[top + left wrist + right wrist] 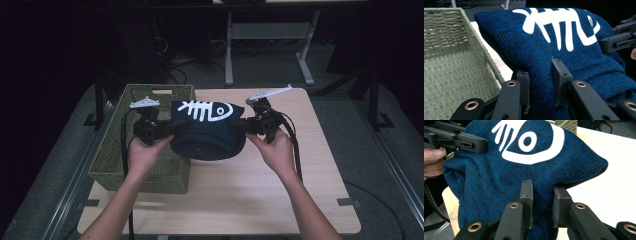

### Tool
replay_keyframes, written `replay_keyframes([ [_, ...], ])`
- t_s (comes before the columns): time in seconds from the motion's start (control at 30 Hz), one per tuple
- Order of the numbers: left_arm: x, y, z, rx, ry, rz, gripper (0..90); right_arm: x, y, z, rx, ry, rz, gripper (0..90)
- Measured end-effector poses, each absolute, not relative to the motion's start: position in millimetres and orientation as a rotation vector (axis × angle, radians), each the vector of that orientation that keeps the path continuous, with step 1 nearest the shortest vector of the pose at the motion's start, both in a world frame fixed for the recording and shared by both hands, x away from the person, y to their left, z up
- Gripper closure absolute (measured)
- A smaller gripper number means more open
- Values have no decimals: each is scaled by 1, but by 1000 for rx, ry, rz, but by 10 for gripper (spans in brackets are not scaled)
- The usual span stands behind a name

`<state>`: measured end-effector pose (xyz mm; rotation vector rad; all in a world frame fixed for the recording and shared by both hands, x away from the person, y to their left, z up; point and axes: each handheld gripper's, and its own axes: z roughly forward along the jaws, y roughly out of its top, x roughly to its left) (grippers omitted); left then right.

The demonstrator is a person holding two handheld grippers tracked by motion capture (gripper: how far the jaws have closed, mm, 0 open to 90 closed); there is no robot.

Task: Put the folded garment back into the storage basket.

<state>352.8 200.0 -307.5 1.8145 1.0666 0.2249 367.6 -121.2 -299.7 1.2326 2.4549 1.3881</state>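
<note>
Blue knit cushion [207, 132] pinched between left hand-held gripper [172, 127], right hand-held gripper [239, 125]

We're looking at a lab or recording room here, dim and plainly set up for work rather than living. Front and centre, a light wooden table [280, 190] with rounded corners stands alone on grey carpet [350, 115]. Behind it, the white metal legs of another desk [229, 50] rise into the dark, and a tangle of black cables [180, 62] lies on the floor beneath. Metal rails [395, 170] run along the floor on either side, and dark stand legs [372, 95] frame the table, like a fixed rig.
</note>
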Motion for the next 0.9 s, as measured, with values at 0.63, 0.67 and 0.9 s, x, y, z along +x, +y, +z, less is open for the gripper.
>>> replay_keyframes([
  [0.63, 347, 248, -301, 1807, 1108, 272, 706, 377, -73, -290, 1147, 2513, 1390, 729],
  [0.67, 346, 251, -301, 1808, 1111, 273, 706, 377, -71, -290, 1159, 2517, 1389, 728],
  [0.9, 344, 267, -302, 1824, 1129, 287, 705, 381, -54, -295, 1138, 2534, 1397, 728],
])
